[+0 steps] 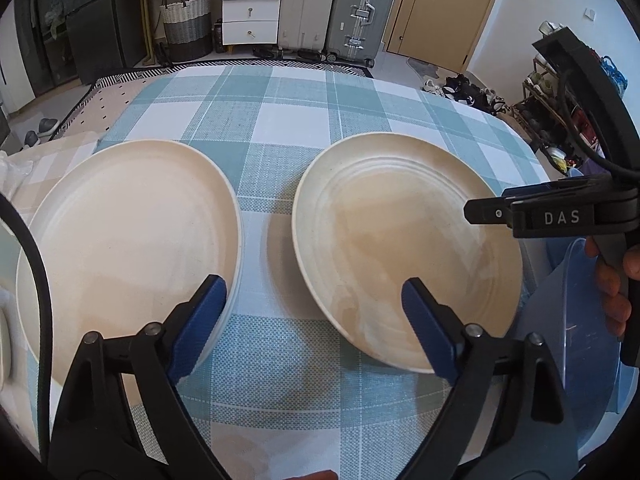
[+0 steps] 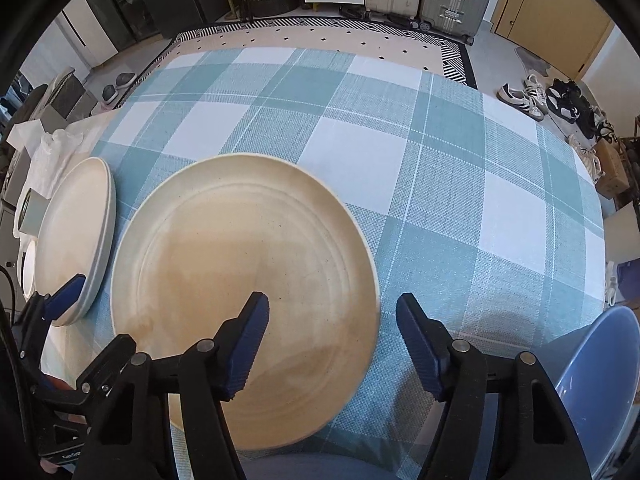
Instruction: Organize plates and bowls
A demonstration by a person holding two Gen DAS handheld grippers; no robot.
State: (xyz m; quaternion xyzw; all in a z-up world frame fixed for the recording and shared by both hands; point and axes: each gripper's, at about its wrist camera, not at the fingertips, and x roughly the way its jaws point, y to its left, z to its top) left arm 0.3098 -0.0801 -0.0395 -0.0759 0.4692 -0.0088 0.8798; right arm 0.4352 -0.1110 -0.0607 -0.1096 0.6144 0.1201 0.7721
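Plates sit on a table covered by a teal-and-white checked tablecloth (image 1: 304, 120), and the account runs from the left edge across. At the far left of the right wrist view, a small white dish (image 2: 27, 276) peeks out beside a crumpled sheet of clear plastic (image 2: 52, 152). Next comes a stack of cream plates (image 1: 128, 236); the right wrist view shows more than one rim in it. The left gripper (image 1: 310, 308) hangs over the strip of cloth between that stack and its neighbour, jaws spread wide with nothing between them; one blue pad overlaps the stack's near rim, the other overlaps the second plate, and whether either pad touches cannot be told. That second piece, a single cream plate with ridged rings (image 2: 248, 292), lies flat just beside the stack, a narrow band of cloth between them. The right gripper (image 2: 332, 336) is poised at this plate's right rim, jaws apart: one pad sits over the plate's surface, the other over bare cloth outside the rim, so the edge lies between them without being pinched. A hand (image 1: 612, 284) grips that tool's handle. At the far right, a translucent blue bowl (image 2: 600, 384) rests at the table's near corner, apart from the plates.
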